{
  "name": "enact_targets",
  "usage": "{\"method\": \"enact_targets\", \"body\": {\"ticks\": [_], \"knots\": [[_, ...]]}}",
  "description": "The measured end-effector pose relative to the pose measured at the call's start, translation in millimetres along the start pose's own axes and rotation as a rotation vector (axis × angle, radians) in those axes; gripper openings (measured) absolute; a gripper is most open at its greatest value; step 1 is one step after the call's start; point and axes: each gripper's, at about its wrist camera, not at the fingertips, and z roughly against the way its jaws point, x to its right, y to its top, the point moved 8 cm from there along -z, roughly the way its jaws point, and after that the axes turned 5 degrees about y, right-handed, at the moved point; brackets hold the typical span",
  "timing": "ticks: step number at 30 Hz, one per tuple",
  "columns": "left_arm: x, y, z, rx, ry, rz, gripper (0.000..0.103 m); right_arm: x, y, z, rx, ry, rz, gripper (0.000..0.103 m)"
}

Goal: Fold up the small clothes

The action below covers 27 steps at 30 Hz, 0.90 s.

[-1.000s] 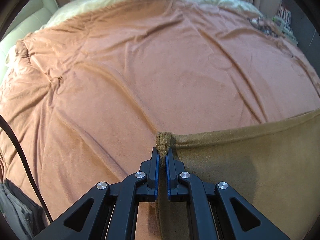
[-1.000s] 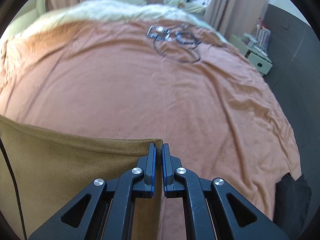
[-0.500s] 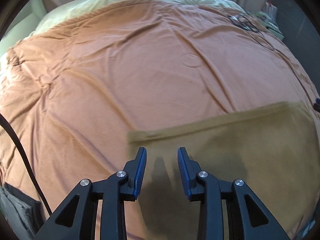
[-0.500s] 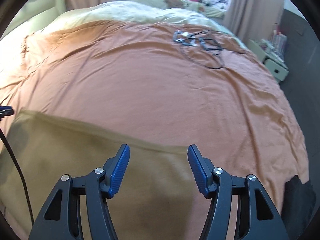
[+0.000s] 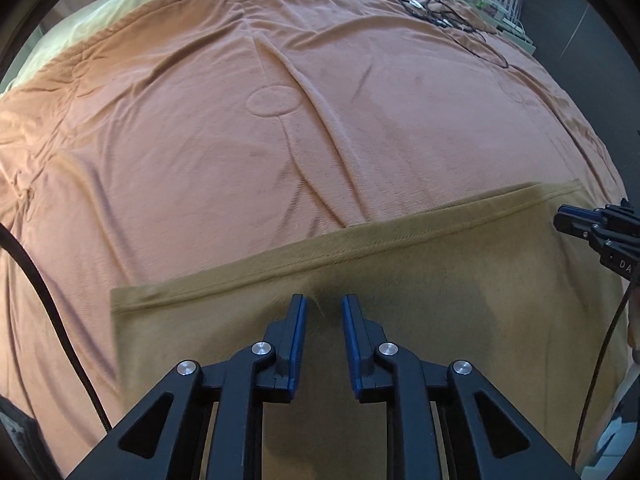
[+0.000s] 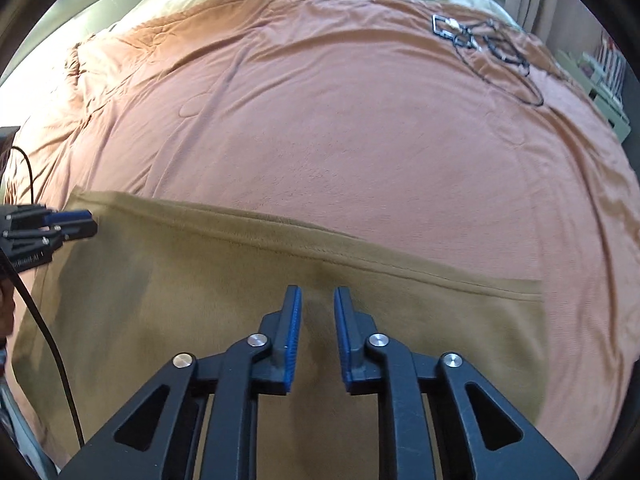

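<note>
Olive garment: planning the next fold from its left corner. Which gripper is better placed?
Left. In its own view the left gripper hangs empty, jaws closing, nearest the olive garment left corner; the right gripper sits nearer the opposite corner.

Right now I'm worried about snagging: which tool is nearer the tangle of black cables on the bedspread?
Right. The right tool hovers over the olive garment on the cables' side; the left tool is farther away on the other side.

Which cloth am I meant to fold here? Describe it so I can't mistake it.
Start from the bed's big orange blanket. On its near part lies the olive-brown garment, flat, its stitched hem facing the far side. It alone is olive, unlike the black cables far off.
</note>
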Motion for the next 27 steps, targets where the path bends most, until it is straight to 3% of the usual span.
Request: {"method": "enact_targets", "body": {"ticks": [14,20,24,27], "knots": [[8.8,28.3,-31.3,0.017,0.024,0.024,0.019,0.1,26.0,-44.9,0.004,-0.004,-0.076,0.008],[12.0,29.3,-38.0,0.026,0.062,0.025,0.019,-3.4,28.1,-56.9,0.015,-0.052,-0.057,0.008],[8.5,32.2,-32.5,0.012,0.059,0.052,0.019,-4.3,34.0,-46.0,0.019,-0.051,-0.069,0.008],[1.1,27.9,-8.1,0.066,0.071,0.047,0.019,-2.2,28.7,-16.2,0.07,-0.04,-0.081,0.008]]}}
